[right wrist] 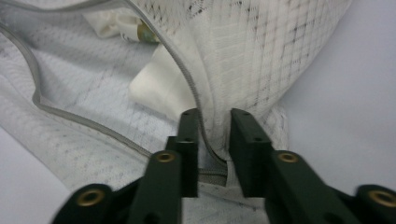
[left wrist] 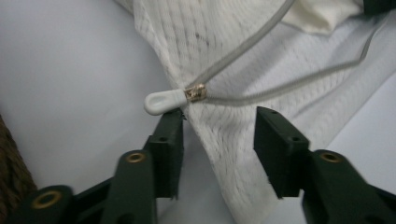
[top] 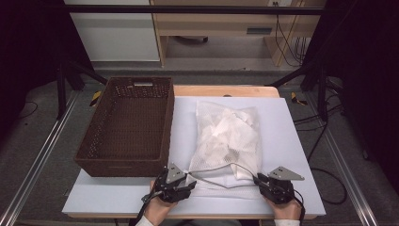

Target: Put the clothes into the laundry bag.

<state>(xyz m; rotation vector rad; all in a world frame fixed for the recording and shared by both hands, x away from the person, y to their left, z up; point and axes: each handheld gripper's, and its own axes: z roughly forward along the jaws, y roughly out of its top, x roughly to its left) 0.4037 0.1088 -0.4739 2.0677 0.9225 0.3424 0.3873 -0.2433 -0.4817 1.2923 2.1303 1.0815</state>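
A white mesh laundry bag [top: 228, 134] stuffed with white cloth lies on the white table top, its zippered mouth toward me. My left gripper [top: 190, 181] stands open at the bag's near left corner. In the left gripper view its jaws [left wrist: 219, 116] straddle the mesh corner [left wrist: 224, 140] without pressing it, and the white zipper pull [left wrist: 163, 101] lies just past the left jaw. My right gripper [top: 258, 180] is at the near right corner. Its jaws [right wrist: 215, 114] stand narrowly apart with the bag's zippered edge [right wrist: 177, 60] running between them. White cloth [right wrist: 159, 86] shows inside the open mouth.
A dark brown woven basket [top: 123, 162] stands left of the bag, close to my left gripper. The white table sheet [top: 291, 141] has bare room to the right of the bag. Metal frame rails run along both sides of the table.
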